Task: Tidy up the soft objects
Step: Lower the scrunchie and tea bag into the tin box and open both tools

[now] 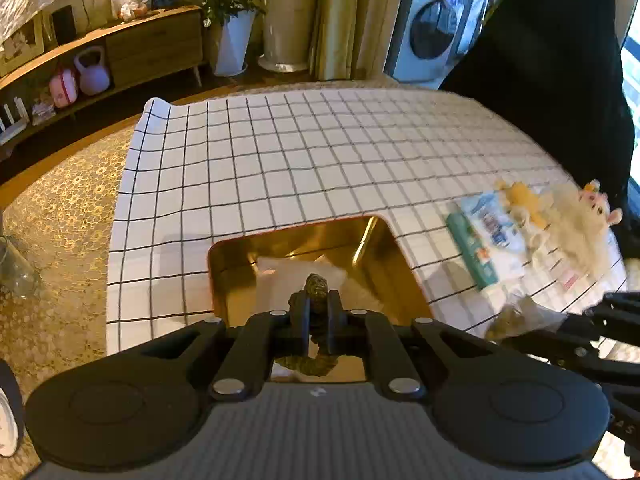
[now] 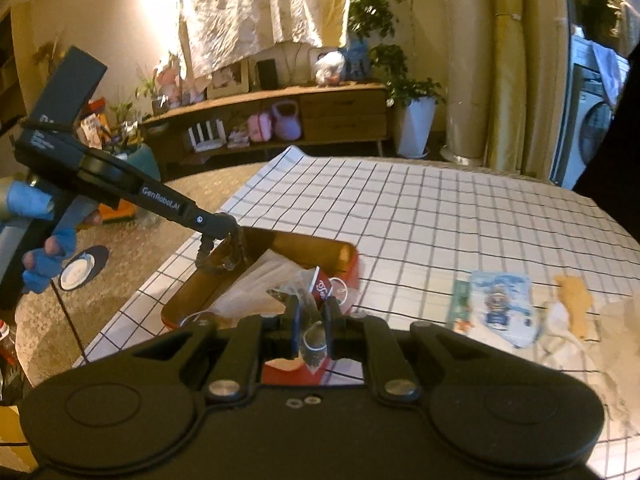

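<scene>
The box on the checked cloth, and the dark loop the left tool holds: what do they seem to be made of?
Box: looks like metal with a polished gold inside, since the walls mirror light; the outside, seen from the right wrist, is red. Dark loop, pinched in the left tool: seems a soft braided or knitted band, olive-brown and matt, drooping under its own weight. The fibre cannot be told.

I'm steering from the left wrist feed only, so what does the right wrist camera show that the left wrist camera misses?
Only the right wrist view shows the left gripper from outside, holding a dark scrunchie over the box, and the gloved hand carrying it. It also shows the right gripper shut on a clear bag.

Only the left wrist view shows the fluffy white plush and the gold inside of the box.

Both show the checked cloth, the box and the blue packet.
</scene>
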`<state>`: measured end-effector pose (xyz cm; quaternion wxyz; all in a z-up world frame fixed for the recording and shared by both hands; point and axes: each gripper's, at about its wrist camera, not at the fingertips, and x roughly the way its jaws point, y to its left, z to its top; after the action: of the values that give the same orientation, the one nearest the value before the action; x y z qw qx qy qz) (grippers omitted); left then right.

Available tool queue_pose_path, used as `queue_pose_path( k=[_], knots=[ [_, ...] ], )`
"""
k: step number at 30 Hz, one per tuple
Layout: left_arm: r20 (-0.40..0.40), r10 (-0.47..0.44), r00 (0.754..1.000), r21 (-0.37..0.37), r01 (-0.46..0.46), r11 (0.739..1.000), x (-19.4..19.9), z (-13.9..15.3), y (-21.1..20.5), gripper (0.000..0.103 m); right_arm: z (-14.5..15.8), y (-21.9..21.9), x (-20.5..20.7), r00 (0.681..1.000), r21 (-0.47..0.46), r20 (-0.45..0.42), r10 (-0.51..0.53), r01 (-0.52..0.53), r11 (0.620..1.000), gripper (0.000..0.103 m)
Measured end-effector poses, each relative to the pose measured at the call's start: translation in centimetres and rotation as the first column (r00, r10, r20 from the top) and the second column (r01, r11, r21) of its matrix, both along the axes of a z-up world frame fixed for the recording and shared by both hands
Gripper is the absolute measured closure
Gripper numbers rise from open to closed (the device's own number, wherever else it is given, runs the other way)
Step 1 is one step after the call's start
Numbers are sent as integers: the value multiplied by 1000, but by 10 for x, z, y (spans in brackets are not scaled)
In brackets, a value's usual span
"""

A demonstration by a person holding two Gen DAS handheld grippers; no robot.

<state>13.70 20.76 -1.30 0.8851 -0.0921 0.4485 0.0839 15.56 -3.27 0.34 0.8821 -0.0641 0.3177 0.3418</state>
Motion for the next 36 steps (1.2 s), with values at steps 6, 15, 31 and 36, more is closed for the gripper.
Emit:
queue_pose_path(
  k=[6, 15, 31, 36],
  knots=[
    [-42, -9, 999, 42, 11, 999, 6, -21, 9, 95, -20, 38, 11, 999, -54, -32, 25, -27, 998, 93],
    [-96, -17, 995, 65, 23, 998, 27, -53, 12, 95, -53, 80, 21, 996, -141, -77, 53, -63, 988, 93],
    [-154, -49, 987, -26, 45, 999, 36, -91, 3, 95, -77, 94, 29, 992, -209, -122, 37, -62, 976, 89],
    [-154, -46, 987, -37, 41, 999, 36, -97, 3, 95, -76, 93, 29, 990, -203, -127, 52, -78, 976, 82]
  ],
)
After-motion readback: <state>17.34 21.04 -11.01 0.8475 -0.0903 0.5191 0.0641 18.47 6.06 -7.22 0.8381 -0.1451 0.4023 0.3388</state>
